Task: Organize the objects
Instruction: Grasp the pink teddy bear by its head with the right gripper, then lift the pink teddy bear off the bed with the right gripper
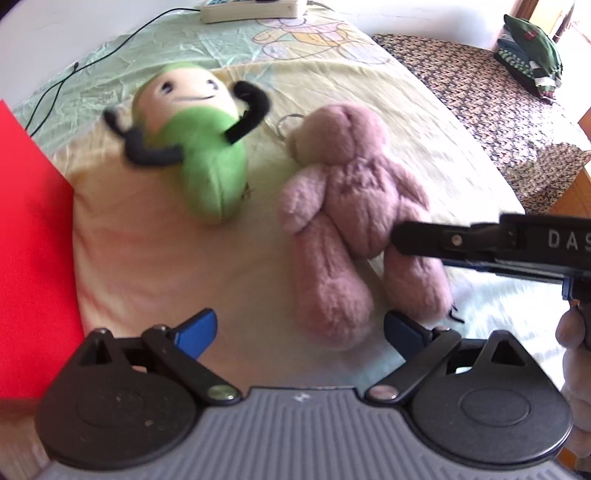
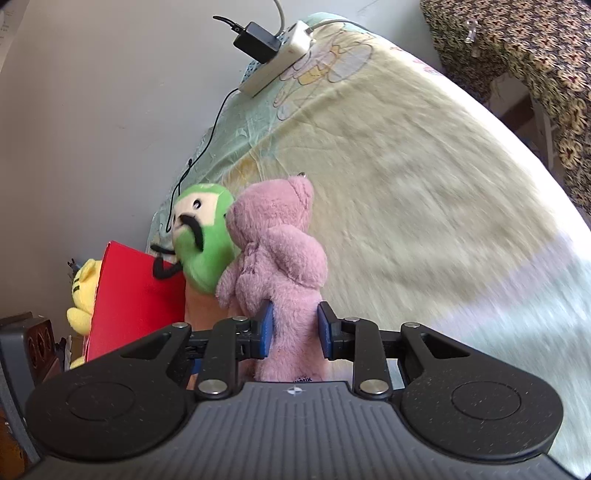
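left wrist view. item: pink plush bear, lying face up on a pale yellow bedsheet, head far, legs near. item: green plush figure with black arms, lying just left of the bear, apart from it. item: red box at the left edge, probably the place meant for the toys. left gripper: jaws spread wide and empty, near the bear's legs, held clear, it seemed, to leave room. right gripper came in from the right, its tip at the bear's hip. a power strip lay at the far edge of the bed.

right wrist view. right gripper: blue pads pinching the bear at the lower body, a soft, narrow place to grip. green figure stood just behind the bear to the left. red box lay left, with a yellow plush behind it, partly hidden. whether the bear had left the sheet could not be told.
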Tool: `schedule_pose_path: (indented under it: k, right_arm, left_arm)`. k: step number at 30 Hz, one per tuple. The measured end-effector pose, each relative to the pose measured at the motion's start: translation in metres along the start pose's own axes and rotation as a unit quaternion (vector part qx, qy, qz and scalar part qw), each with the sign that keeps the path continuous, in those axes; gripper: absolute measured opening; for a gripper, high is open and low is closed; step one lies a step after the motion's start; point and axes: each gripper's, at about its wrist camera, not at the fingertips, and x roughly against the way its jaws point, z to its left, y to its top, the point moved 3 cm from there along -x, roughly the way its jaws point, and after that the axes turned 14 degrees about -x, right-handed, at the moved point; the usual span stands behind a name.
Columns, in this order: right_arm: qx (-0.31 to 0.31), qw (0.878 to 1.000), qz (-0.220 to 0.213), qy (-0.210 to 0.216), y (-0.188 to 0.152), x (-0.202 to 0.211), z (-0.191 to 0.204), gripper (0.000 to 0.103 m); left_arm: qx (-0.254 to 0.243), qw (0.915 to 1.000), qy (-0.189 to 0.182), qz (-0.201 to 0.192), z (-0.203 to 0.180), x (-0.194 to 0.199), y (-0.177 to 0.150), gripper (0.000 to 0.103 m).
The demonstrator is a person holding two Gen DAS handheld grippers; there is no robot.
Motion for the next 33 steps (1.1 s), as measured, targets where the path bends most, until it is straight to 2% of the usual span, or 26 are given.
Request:
schedule_pose_path:
  k: [9, 12, 15, 21, 29, 33]
  right_arm:
    - [-0.009, 1.000, 0.004, -0.002, -0.016, 0.022, -0.012, 0.030]
    - [-0.024, 1.000, -0.013, 0.012, -0.008, 0.029, -0.014, 0.030]
    - [-0.033, 0.998, -0.038, 0.022, 0.004, 0.034, -0.014, 0.031]
    - [-0.040, 0.998, -0.031, 0.029, 0.018, 0.019, -0.014, 0.035]
    - [-0.033, 0.998, -0.012, 0.052, 0.026, 0.008, -0.010, 0.036]
    - [-0.032, 0.998, -0.025, 0.056, 0.031, 0.007, -0.008, 0.036]
  left_arm:
    - [-0.008, 0.9994, -0.013, -0.032, -0.005, 0.016, 0.000, 0.096]
    - [-0.012, 0.9993, -0.004, -0.036, -0.004, 0.015, 0.008, 0.097]
    - [-0.014, 0.9993, -0.010, -0.034, -0.007, 0.009, 0.017, 0.098]
    - [-0.022, 0.9988, -0.015, -0.041, -0.018, 0.005, 0.029, 0.100]
    - [-0.028, 0.9989, -0.023, -0.028, -0.022, -0.010, 0.035, 0.101]
    - [-0.017, 0.9990, -0.036, -0.020, -0.017, -0.018, 0.037, 0.101]
